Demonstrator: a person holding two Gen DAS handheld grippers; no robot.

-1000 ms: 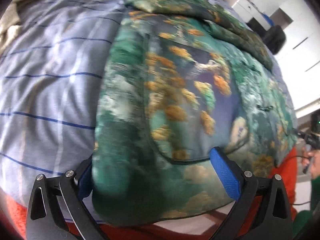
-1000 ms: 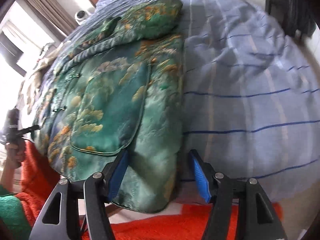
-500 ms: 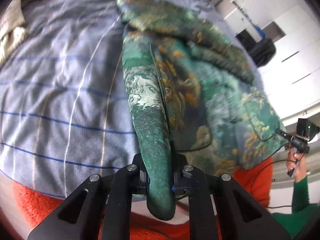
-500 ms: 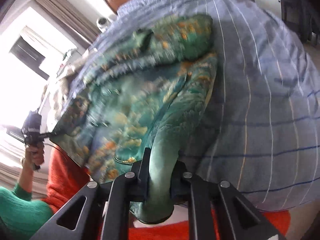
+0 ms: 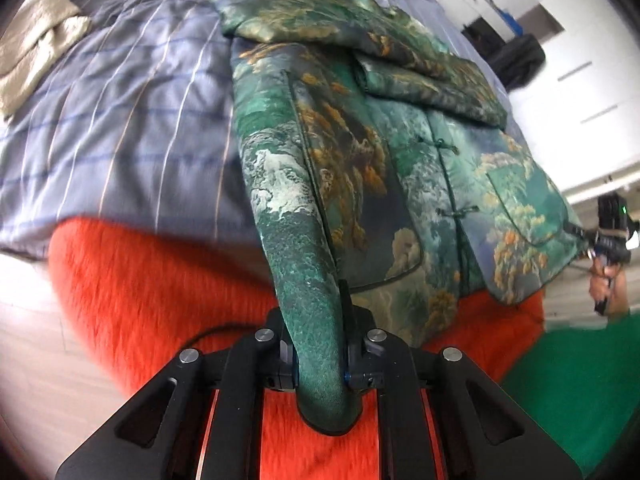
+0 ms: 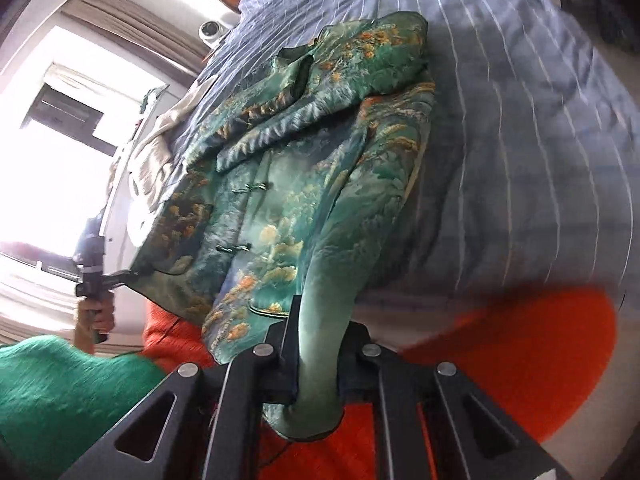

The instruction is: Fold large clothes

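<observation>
Both grippers are clamped down on the jacket (image 5: 360, 148) right now. The left gripper (image 5: 320, 356) has its jaws squeezed narrow on a bunched fold of the hem at one bottom corner, and the fabric sticks out in a fat loop below the pads. Same deal on the other side: the right gripper (image 6: 318, 364) is pinched tight on the opposite bottom corner of the jacket (image 6: 320, 168), with a roll of green fabric bulging out under it.

The jacket itself is a green padded thing with an orange and white landscape print and knot buttons (image 5: 444, 146) down the front. It lies on the bed (image 5: 132, 120), on a blue striped sheet, collar end far from the cameras, with the sleeves folded across the chest. The hem end hangs out past the bed edge, pulled taut up to the two grippers, over an orange fuzzy blanket (image 5: 152, 292).

From the left view you can see a hand (image 5: 604, 284) holding the right gripper off at the far corner. A green sleeve (image 6: 60, 396) shows in the right view. A beige cloth (image 5: 36, 52) sits bunched at the far side of the bed.
</observation>
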